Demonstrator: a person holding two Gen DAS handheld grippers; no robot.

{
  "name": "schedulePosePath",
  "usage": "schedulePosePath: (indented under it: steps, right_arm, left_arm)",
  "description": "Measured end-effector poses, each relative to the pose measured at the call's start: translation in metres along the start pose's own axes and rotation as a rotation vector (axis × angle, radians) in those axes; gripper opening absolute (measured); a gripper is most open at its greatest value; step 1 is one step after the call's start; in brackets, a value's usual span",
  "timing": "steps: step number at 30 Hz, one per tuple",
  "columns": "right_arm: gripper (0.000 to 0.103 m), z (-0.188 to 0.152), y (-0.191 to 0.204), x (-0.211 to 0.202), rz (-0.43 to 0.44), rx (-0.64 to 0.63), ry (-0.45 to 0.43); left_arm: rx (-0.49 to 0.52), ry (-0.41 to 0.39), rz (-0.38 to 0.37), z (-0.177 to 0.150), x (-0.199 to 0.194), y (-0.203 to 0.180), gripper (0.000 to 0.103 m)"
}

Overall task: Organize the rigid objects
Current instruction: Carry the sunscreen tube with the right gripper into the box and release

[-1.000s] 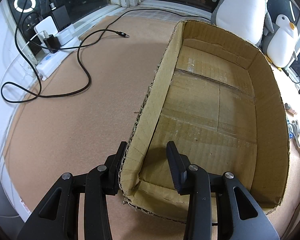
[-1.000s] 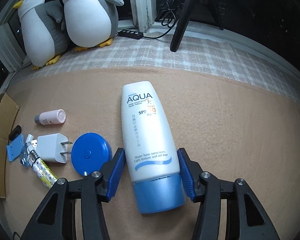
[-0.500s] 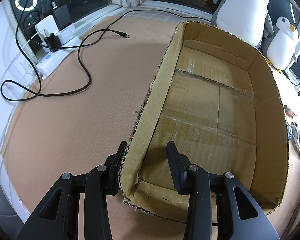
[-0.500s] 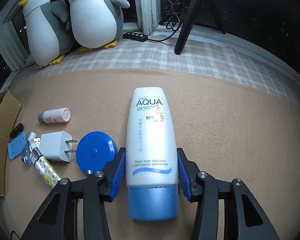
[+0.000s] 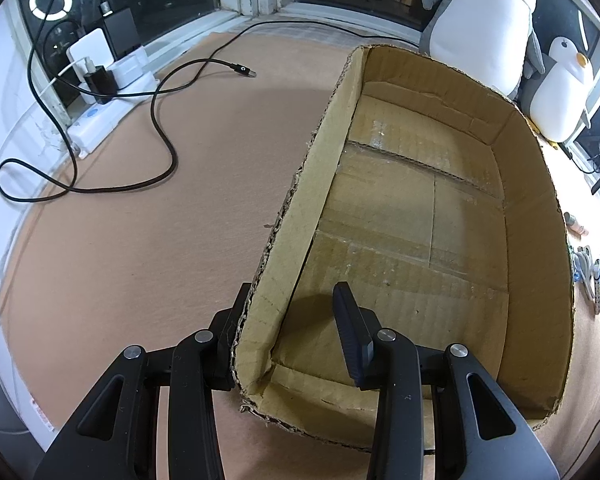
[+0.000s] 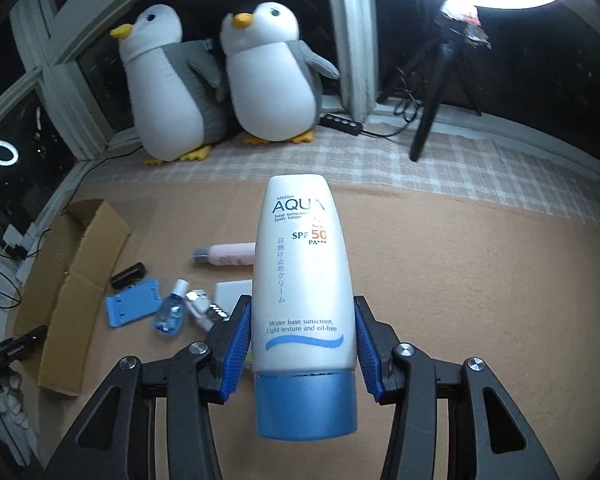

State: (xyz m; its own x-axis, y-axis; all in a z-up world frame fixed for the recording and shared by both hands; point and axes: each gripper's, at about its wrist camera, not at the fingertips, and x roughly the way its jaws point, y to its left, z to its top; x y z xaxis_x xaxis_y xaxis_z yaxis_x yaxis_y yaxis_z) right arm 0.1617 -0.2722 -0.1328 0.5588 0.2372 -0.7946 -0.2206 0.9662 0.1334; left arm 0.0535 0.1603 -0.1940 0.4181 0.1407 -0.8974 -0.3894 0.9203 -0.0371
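Note:
My right gripper [image 6: 302, 332] is shut on a white sunscreen tube [image 6: 304, 280] with a blue cap. Its blue pads press both sides just above the cap, and the tube hangs clear of the tan mat. Below it lie a pink bottle [image 6: 228, 258], a white charger [image 6: 230, 294], a small blue bottle [image 6: 170, 312], a blue card [image 6: 132, 308] and a black piece [image 6: 128, 275]. My left gripper [image 5: 292, 316] straddles the near left corner of the cardboard box [image 5: 536, 260]. One finger is outside the wall and the other inside, apart from it. The box holds nothing.
Two plush penguins [image 6: 268, 76] stand at the window behind the mat. A black tripod [image 6: 432, 112] is at the back right. Left of the box, a black cable [image 5: 160, 148] loops toward a white power strip [image 5: 100, 120]. The box edge [image 6: 80, 264] shows left of the small items.
My right gripper closed on the sunscreen tube and lifted it off the mat, tilting upward. The round blue case is no longer in sight. The left gripper and box have not moved.

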Motion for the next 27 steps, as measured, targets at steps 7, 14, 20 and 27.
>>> schedulePosePath:
  steps: [7,14,20,27]
  right_arm:
    - [0.044,0.008,0.090,-0.006,0.129,-0.146,-0.011]
    - [0.044,0.001,0.176,0.004,0.243,-0.248,0.009]
    - [0.044,-0.010,0.241,0.018,0.304,-0.323,0.035]
    - [0.044,-0.024,0.285,0.040,0.317,-0.388,0.078]
  left_arm:
    - [-0.008,-0.004,-0.013,-0.001,0.000,0.002,0.038]
    - [-0.013,-0.009,-0.024,-0.002,0.000,0.003,0.038]
    - [-0.012,-0.011,-0.026,-0.003,0.000,0.003,0.038]
    - [-0.015,-0.011,-0.026,-0.003,0.000,0.003,0.038]
